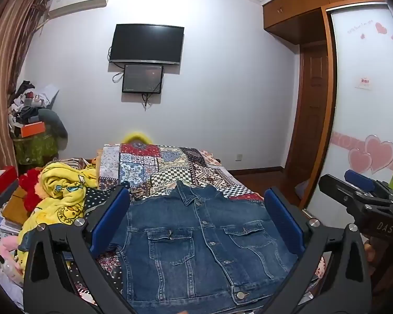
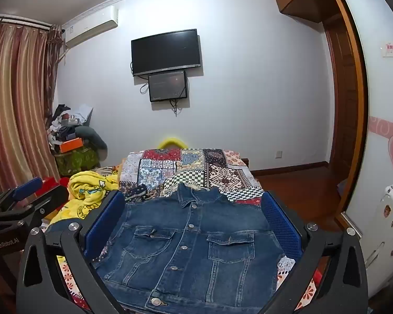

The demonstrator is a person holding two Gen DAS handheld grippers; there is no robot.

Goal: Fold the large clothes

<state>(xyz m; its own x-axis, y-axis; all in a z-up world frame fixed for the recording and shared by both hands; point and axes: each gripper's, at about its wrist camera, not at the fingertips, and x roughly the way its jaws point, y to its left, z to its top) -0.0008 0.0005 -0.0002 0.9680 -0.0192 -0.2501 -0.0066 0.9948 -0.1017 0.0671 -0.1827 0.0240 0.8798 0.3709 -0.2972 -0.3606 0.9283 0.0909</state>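
Observation:
A blue denim jacket [image 1: 199, 238] lies flat and buttoned on the patchwork bedspread [image 1: 170, 164], collar away from me, sleeves tucked out of sight. It also shows in the right wrist view [image 2: 191, 243]. My left gripper [image 1: 196, 222] is open above the jacket, holding nothing. My right gripper [image 2: 194, 225] is open above the jacket too, holding nothing. The right gripper shows at the right edge of the left wrist view [image 1: 364, 196]; the left gripper shows at the left edge of the right wrist view [image 2: 21, 204].
A yellow cartoon blanket [image 1: 63, 198] is heaped on the bed's left side, with boxes and a red toy [image 1: 31, 191] beside it. A cluttered stand [image 1: 34, 136] is by the curtain. A wardrobe [image 1: 366, 91] and wooden floor [image 1: 269, 180] are on the right.

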